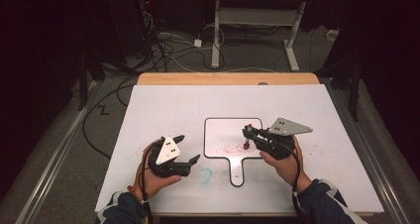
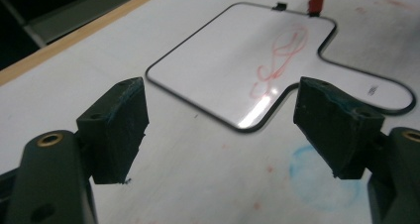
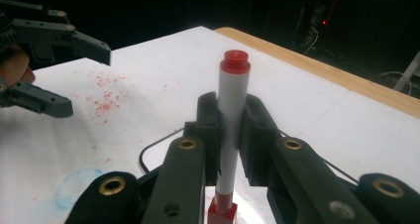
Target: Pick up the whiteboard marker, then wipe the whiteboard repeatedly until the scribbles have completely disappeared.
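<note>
Red-capped white marker point(image 1: 247, 136) stands clamped in my right gripper point(image 1: 249, 135), tip on the small black-rimmed paddle-shaped whiteboard point(image 1: 224, 135); my left gripper point(image 1: 188, 147) hangs spread and empty. Left gripper view: red scribbles point(image 2: 280, 53) could smear if I drag. Right gripper view: the marker point(image 3: 231, 130), upright, might slip under uneven pressure.

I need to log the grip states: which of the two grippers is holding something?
The right gripper: its jaws are shut on the upright red marker over the small whiteboard. The left gripper is open and holds nothing.
</note>
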Demonstrator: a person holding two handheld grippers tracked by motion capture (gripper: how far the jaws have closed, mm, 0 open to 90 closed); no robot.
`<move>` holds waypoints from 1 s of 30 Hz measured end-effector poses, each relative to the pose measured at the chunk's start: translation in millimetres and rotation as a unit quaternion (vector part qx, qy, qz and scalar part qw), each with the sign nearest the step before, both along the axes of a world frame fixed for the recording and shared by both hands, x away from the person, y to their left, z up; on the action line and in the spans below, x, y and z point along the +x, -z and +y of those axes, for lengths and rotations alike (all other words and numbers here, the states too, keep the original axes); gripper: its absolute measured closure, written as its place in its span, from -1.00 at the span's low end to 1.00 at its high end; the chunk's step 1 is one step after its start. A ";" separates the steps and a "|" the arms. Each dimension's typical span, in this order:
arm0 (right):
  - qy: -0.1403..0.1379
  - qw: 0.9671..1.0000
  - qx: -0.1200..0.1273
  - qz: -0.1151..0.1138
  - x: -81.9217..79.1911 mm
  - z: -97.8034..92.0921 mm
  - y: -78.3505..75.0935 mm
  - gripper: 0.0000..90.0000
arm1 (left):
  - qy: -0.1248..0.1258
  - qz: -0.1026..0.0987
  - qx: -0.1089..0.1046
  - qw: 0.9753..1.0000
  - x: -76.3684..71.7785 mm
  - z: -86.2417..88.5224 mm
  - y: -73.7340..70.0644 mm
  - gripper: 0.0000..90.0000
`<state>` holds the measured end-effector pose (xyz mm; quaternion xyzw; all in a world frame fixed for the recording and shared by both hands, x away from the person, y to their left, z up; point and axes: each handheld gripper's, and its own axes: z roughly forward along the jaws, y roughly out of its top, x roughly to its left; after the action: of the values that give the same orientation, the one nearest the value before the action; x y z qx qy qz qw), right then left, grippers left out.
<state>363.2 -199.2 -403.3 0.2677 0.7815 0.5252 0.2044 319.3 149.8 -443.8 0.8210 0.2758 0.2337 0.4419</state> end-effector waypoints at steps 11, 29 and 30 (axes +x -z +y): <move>-0.009 1.000 -0.006 0.003 3.6 2.6 1.8 0.82 | -0.027 0.018 0.026 0.999 -14.3 25.7 15.9 -0.54; -0.043 0.999 -0.005 0.005 12.3 22.8 6.4 0.82 | -0.024 0.034 0.045 0.998 -18.0 27.9 22.8 -0.55; -0.043 0.999 -0.003 0.007 13.3 24.7 7.0 0.82 | -0.024 0.035 0.046 0.998 -18.2 27.9 23.1 -0.55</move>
<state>376.5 -174.5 -410.3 0.2368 0.7951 0.5296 0.1768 301.1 177.7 -466.9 0.8413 0.3000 0.2278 0.3877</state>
